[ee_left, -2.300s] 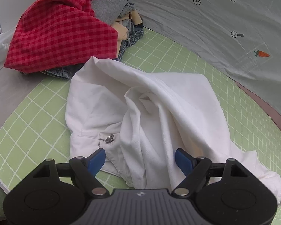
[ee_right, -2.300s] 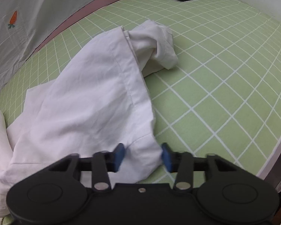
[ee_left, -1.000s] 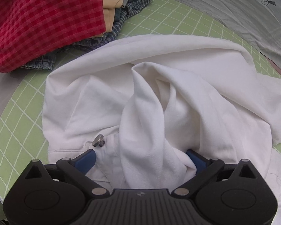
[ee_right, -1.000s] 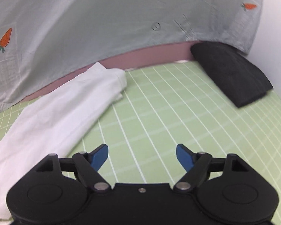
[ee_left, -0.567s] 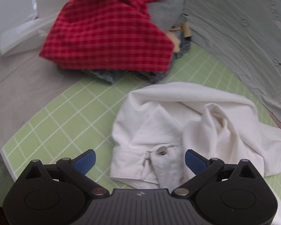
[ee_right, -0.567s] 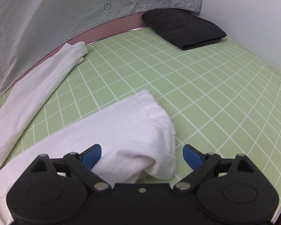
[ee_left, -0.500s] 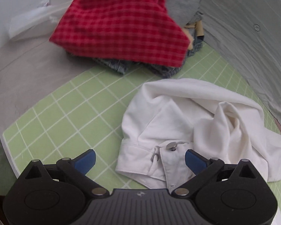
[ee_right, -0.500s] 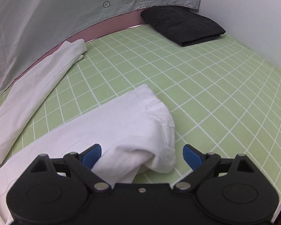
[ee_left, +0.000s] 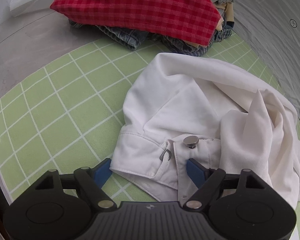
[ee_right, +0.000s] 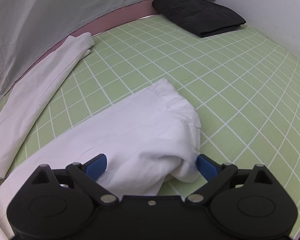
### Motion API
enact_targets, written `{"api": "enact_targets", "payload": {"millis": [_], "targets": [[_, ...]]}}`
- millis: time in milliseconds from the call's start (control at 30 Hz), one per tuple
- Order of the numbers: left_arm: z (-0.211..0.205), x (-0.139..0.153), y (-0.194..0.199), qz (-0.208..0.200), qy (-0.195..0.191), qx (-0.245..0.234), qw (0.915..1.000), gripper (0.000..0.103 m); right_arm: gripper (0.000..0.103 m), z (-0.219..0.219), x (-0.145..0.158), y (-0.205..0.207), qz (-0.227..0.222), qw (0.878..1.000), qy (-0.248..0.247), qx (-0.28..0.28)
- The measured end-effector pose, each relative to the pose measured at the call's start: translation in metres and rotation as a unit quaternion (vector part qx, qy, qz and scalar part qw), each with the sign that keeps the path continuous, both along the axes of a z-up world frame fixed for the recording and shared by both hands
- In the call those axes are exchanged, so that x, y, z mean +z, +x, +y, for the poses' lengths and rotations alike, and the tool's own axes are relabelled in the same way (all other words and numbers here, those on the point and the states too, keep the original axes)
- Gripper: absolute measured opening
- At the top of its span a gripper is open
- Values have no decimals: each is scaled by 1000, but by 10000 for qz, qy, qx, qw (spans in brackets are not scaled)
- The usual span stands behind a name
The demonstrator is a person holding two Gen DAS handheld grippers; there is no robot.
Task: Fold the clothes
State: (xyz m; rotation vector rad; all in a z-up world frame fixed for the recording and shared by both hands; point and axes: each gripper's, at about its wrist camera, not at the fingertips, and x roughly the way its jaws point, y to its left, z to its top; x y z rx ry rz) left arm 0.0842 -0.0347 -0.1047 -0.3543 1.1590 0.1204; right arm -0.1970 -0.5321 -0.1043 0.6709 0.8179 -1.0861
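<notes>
Green grid mat [ee_left: 50, 104] covers most of the table; white trousers [ee_left: 190, 108] are sprawled across it, waist end bunched at my left, both legs running off to my right. Unsorted pile behind the waist, red check shirt [ee_left: 142, 6] on top. Folded black garment [ee_right: 198, 14] sits at the far corner in the right view, well apart.

Left gripper [ee_left: 148, 169]: jaws apart, straddling the waistband [ee_left: 142, 150] edge, nothing clamped. Right gripper [ee_right: 151, 165]: jaws apart around the near leg cuff [ee_right: 176, 120], not closed on it either. The far leg [ee_right: 42, 84] lies along the mat's back edge.

My read: the step is grabbing both ends to stretch the trousers flat. I'd bite the waistband on the doubled hem left of the metal button [ee_left: 191, 140] and hook [ee_left: 166, 154], so the pads don't close on hardware. On the right, take the stitched cuff hem, both layers, not the loose fold.

Fabric looks like soft woven cotton, limp, and creases easily; the hems are stiffer.
</notes>
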Motion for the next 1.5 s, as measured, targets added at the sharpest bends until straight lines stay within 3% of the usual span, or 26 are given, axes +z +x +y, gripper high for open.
{"api": "enact_targets", "payload": {"millis": [33, 67, 100, 133, 200, 267, 600, 667, 733, 833, 900, 1000, 1100, 1233, 1333, 1400, 1433, 1467, 1500], "targets": [[-1, 1, 1, -58, 12, -33, 10000, 71, 98, 1, 0, 0, 29, 10000, -13, 16], [-1, 1, 2, -88, 61, -71, 9999, 57, 98, 1, 0, 1, 56, 10000, -24, 29], [-2, 2, 4, -75, 169, -117, 9998, 34, 98, 2, -1, 1, 74, 10000, -29, 34], [-1, 3, 7, -66, 206, -158, 9996, 33, 98, 2, -1, 0, 82, 10000, -27, 30], [6, 5, 12, -75, 84, -145, 9998, 20, 98, 2, -2, 0, 99, 9999, -12, 19], [12, 7, 19, -116, 17, -140, 9998, 18, 98, 1, -2, 0, 118, 9999, -9, 24], [46, 31, 81, -846, 613, 232, 9943, 14, 98, 1, -2, -4, 147, 9999, 6, 5], [49, 38, 84, -909, 545, 309, 9939, 16, 98, 1, -2, -8, 83, 9999, 25, -80], [47, 45, 76, -979, 484, 314, 9935, 21, 98, 2, -1, -12, 19, 9999, 43, -165], [42, 52, 54, -965, 363, 259, 9943, 42, 98, 3, -1, -19, -102, 9995, 89, -290], [42, 53, 36, -866, 2, 266, 9959, 56, 98, 5, -2, -22, -187, 9991, 126, -355], [40, 50, 11, -794, -543, 376, 9947, 66, 98, 7, -1, -25, -286, 9987, 105, -397], [33, 45, -6, -764, -695, 443, 9937, 73, 98, 5, -2, -26, -329, 9986, 128, -387], [28, 38, -15, -650, -1076, 531, 9906, 73, 98, 0, -4, -23, -419, 9983, 226, -328], [20, 32, -12, -586, -1041, 428, 9919, 73, 97, -3, -7, -21, -496, 9978, 318, -296], [15, 28, -11, -543, -1018, 359, 9927, 69, 90, -5, -8, -21, -558, 9973, 378, -285], [12, 26, -10, -522, -1007, 325, 9930, 63, 80, -5, -9, -22, -619, 9968, 400, -301], [10, 24, -9, -501, -995, 291, 9934, 38, 72, -6, -9, -23, -695, 9963, 396, -327], [7, 23, -8, -490, -940, 253, 9940, 27, 67, -6, -7, -26, -801, 9955, 340, -371]]}}
